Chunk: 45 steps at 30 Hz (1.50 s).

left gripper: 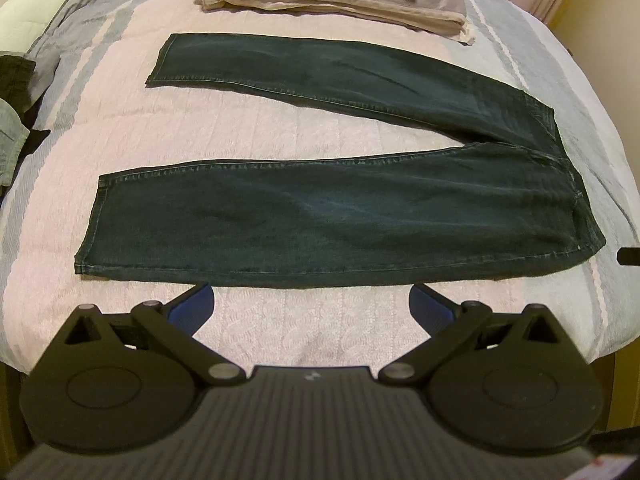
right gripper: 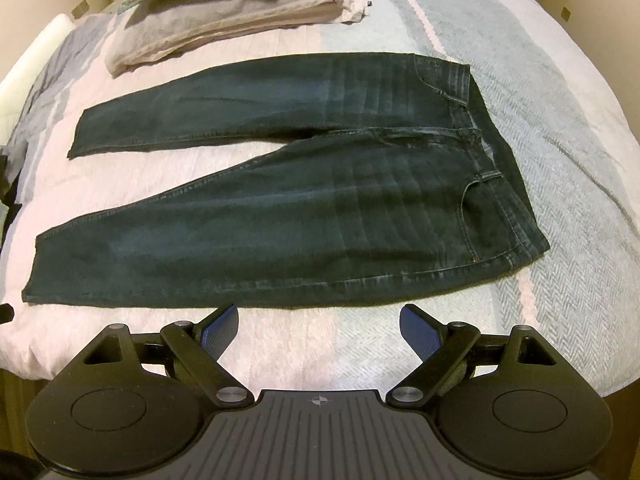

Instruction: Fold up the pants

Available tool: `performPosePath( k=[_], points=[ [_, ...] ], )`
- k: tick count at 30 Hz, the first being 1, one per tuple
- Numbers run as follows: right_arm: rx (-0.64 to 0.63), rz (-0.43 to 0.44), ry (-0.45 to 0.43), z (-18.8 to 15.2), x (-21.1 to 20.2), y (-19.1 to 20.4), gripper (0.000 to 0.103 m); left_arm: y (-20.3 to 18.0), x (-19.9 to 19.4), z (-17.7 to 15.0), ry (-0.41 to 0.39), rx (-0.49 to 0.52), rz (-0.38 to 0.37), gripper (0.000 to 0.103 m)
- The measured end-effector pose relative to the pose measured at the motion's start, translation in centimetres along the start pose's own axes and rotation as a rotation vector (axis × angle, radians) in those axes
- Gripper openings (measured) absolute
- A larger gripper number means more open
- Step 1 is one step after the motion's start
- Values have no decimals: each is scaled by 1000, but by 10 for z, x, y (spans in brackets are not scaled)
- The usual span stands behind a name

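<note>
Dark jeans (left gripper: 280,220) lie flat on the bed (left gripper: 300,332), legs spread apart. Both the left tool (left gripper: 311,306) and right tool (right gripper: 319,326) gape wide, empty, just short of the near leg.

Dim, warm indoor light; soft focus, fisheye bending, dark vignetted corners.

My left camera looks forward along my left gripper (left gripper: 311,304), down across the bed (left gripper: 248,132) from its near edge, facing the leg end of the pants (left gripper: 280,224). My right camera sits the same way behind my right gripper (right gripper: 319,326), nearer the waist. Both are close, and both share the whole pants and the pillows (right gripper: 224,16) beyond.
</note>
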State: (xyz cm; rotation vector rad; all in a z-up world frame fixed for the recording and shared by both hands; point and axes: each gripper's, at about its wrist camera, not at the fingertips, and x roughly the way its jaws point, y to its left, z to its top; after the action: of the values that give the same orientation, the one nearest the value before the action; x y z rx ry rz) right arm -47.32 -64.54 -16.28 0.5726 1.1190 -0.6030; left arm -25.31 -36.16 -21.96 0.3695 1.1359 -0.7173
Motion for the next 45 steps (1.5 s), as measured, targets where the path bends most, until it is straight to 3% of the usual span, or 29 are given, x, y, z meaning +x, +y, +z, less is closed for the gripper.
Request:
performPosePath(
  k=[17, 22, 26, 32, 36, 38, 42, 45],
  points=[
    [-57, 37, -8, 22, 15, -40, 85, -27, 2, 7, -5, -20, 48, 102],
    [-89, 35, -40, 45, 20, -49, 85, -5, 4, 39, -31, 45, 84, 102],
    [-158, 10, -74, 76, 27, -45, 85, 29, 16, 86, -62, 120, 112, 102],
    [-276, -9, -124, 140, 47, -24, 85, 83, 77, 152, -97, 281, 122, 99],
    [-314, -1, -145, 190, 73, -6, 85, 115, 138, 190, -111, 366, 78, 91],
    [-334, -3, -142, 210, 91, 2, 84, 125, 169, 224, -108, 409, 59, 88],
    [-400, -10, -110, 250, 133, 9, 69, 138, 236, 284, -91, 536, 17, 79],
    [-449, -13, -91, 275, 163, 7, 63, 145, 280, 318, -75, 617, 11, 70]
  ],
)
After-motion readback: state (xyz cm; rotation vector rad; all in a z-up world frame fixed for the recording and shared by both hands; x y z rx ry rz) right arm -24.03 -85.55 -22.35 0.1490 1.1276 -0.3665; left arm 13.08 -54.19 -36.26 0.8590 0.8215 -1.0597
